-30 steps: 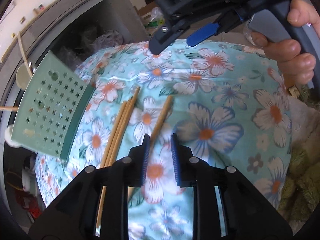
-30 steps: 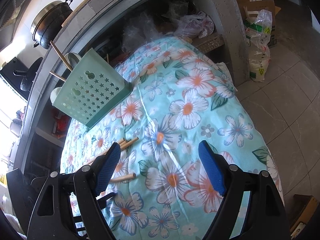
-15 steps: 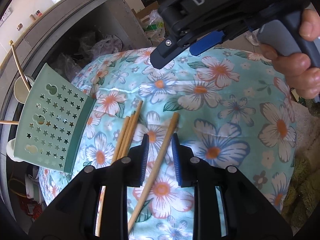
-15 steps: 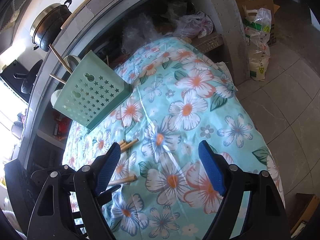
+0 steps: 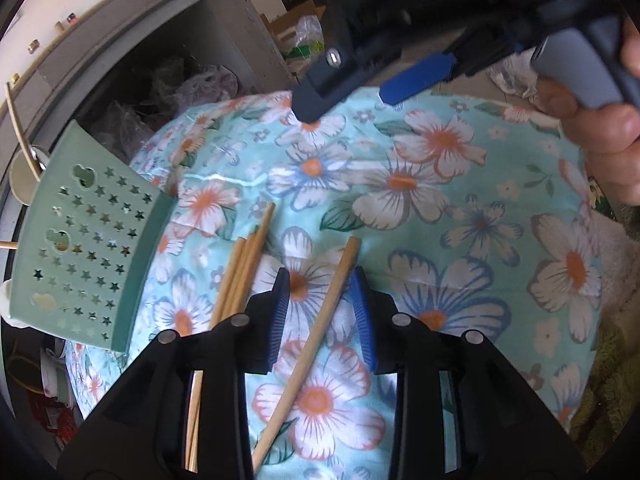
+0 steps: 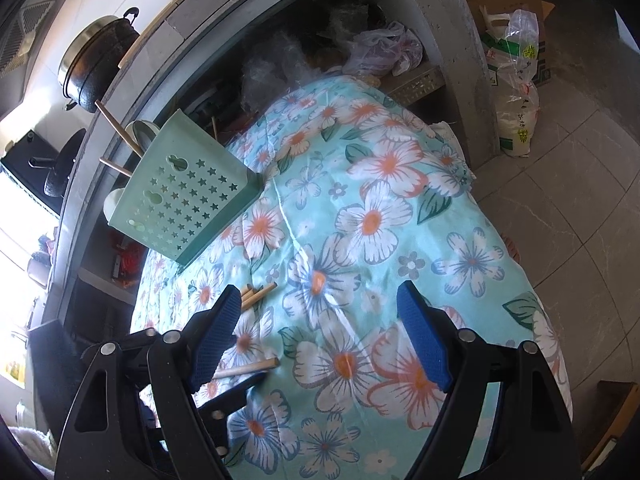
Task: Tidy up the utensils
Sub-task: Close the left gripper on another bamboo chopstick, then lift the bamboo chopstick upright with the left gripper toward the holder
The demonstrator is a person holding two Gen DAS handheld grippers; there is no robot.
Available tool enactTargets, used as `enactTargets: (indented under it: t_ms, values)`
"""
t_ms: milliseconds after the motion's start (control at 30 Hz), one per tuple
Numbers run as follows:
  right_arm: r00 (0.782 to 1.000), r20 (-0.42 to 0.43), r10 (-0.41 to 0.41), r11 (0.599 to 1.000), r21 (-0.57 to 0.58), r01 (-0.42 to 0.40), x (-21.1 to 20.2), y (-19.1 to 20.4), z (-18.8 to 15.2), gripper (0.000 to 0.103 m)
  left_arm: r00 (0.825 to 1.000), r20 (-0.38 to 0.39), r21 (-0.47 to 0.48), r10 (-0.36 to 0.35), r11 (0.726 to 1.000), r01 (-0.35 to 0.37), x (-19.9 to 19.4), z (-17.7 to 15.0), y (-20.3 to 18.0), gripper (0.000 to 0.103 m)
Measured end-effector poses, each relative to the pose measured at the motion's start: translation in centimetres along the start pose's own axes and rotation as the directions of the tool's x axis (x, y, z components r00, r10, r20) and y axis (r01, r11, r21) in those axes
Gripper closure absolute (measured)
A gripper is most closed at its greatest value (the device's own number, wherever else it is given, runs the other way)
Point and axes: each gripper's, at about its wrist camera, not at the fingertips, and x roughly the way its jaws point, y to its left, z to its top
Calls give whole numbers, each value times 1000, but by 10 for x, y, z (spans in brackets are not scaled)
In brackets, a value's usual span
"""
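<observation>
A single wooden chopstick (image 5: 320, 320) lies on the floral cloth between the open jaws of my left gripper (image 5: 320, 312); the pads do not touch it. A bundle of several chopsticks (image 5: 240, 272) lies just left of it. A green perforated utensil holder (image 5: 88, 240) stands at the left with a few sticks in it. In the right wrist view my right gripper (image 6: 320, 336) is open and empty above the cloth; the holder (image 6: 180, 200), the bundle's ends (image 6: 256, 294) and the single chopstick (image 6: 248, 368) show to its left.
The floral cloth (image 6: 380, 220) covers a small rounded table. A grey counter (image 6: 280, 12) with a dark pot (image 6: 96, 64) stands behind. Bags (image 6: 516, 80) and tiled floor lie right. My right gripper's body (image 5: 420, 40) hangs over the table's far side in the left wrist view.
My left gripper has drawn back along the single chopstick and its jaws have opened wider. The right gripper has barely moved.
</observation>
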Motion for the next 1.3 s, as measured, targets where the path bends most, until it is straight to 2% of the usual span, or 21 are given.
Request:
enactTargets:
  t_ms: [300, 433, 667, 800, 967, 1167, 1300]
  values:
    - [1000, 5, 5, 1000, -4, -5, -2, 4, -2, 25, 1000, -13, 24, -8, 1000, 9, 2, -1, -9, 90]
    - [1000, 10, 3, 1000, -5, -3, -4, 5, -2, 25, 1000, -6, 31, 1, 1000, -1, -1, -2, -13, 93]
    - [1000, 27, 2, 1000, 8, -2, -11, 5, -2, 27, 999, 38, -34, 26, 999, -25, -21, 0, 3, 98]
    - [1000, 31, 6, 1000, 13, -6, -13, 5, -2, 28, 995, 86, -135, 44, 990, -32, -43, 1, 27, 98]
    - [999, 30, 20, 1000, 18, -21, -14, 9, -2, 30, 984, 158, -274, 81, 961, -35, -73, -2, 62, 98]
    - [999, 24, 47, 999, 14, -47, -13, 17, -2, 34, 960, 248, -442, 128, 897, -5, -107, -11, 102, 98]
    - [997, 10, 78, 997, 16, -78, -11, 23, -3, 37, 946, 290, -520, 147, 853, 27, -120, -18, 120, 98]
